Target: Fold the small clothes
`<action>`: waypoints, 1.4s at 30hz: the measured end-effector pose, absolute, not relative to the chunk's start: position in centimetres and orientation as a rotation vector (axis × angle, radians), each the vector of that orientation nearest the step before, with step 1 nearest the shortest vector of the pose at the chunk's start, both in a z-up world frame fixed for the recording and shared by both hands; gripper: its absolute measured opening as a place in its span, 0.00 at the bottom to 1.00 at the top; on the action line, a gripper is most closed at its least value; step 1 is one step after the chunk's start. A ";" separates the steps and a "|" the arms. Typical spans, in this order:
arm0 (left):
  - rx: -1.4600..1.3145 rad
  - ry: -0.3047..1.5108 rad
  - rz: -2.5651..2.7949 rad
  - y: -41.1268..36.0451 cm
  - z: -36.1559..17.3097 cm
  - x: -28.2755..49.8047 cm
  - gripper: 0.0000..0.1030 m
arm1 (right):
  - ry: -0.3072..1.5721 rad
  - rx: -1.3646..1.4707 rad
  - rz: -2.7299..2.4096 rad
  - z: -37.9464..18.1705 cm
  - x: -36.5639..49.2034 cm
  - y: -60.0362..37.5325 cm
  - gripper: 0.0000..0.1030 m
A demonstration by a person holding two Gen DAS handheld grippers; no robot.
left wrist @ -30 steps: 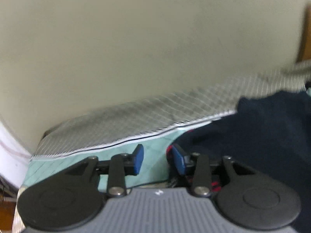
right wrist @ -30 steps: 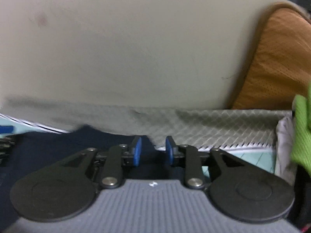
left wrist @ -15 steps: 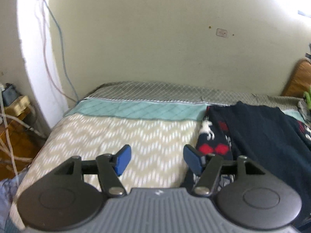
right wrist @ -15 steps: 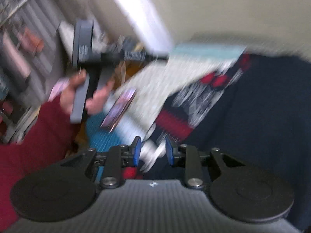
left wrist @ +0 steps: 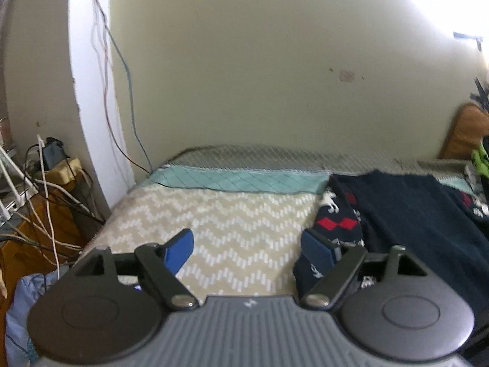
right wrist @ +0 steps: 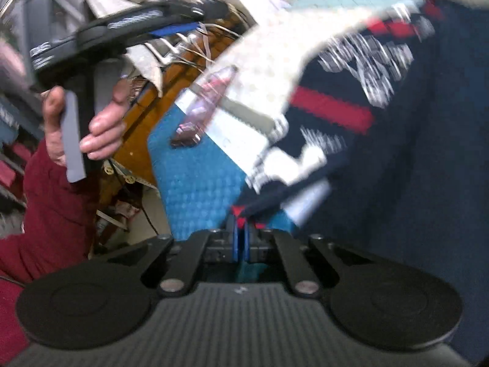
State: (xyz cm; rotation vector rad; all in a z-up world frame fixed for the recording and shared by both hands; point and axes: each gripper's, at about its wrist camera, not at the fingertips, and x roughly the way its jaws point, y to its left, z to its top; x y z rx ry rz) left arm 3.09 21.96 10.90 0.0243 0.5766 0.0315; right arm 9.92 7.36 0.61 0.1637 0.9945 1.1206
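A navy sweater with red and white patterns lies spread on the right half of the bed. My left gripper hovers above the bed just left of the sweater. Its jaws are opening and nothing is between them. In the right wrist view this same gripper is held up at the upper left by a hand. My right gripper is at the sweater's near edge. Its blue pads are pressed together on a corner of the navy fabric, which rises toward them.
A wall runs behind the bed, with cables hanging down it. At the left, a wooden side table carries tangled cords. An orange pillow and a green item sit at the far right. A pinkish flat object lies on the bed's edge.
The left gripper drew back from the bed's far edge and spread its jaws wider. The right gripper swung left to the sweater's near edge and shut on the fabric.
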 end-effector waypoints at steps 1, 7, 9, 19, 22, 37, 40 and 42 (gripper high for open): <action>0.017 0.567 0.042 22.3 11.2 3.1 0.83 | 0.939 0.144 1.122 2.3 10.2 7.0 0.06; -0.013 0.571 0.067 23.0 11.5 5.3 0.86 | 0.607 -0.073 0.924 13.8 13.0 0.5 0.06; -0.021 0.581 0.057 22.7 11.4 6.6 0.87 | 0.517 -0.160 0.808 16.7 14.0 -1.9 0.06; -0.086 0.681 -0.095 15.9 8.4 17.0 0.92 | 0.540 -0.262 0.450 15.7 21.9 -11.2 0.06; -0.104 0.758 -0.144 13.3 6.3 21.1 0.92 | 0.602 -0.246 0.430 13.3 23.1 -11.9 0.06; -0.267 0.819 -0.195 14.7 1.1 23.8 0.15 | 0.488 -0.116 0.606 13.5 23.6 -11.9 0.07; -0.276 0.839 -0.177 14.9 -1.0 23.8 0.22 | 0.728 -0.261 0.477 7.2 27.4 -11.7 0.09; -0.215 0.798 -0.157 14.0 -1.2 23.3 0.26 | 0.860 -0.350 0.289 3.0 29.6 -12.1 0.15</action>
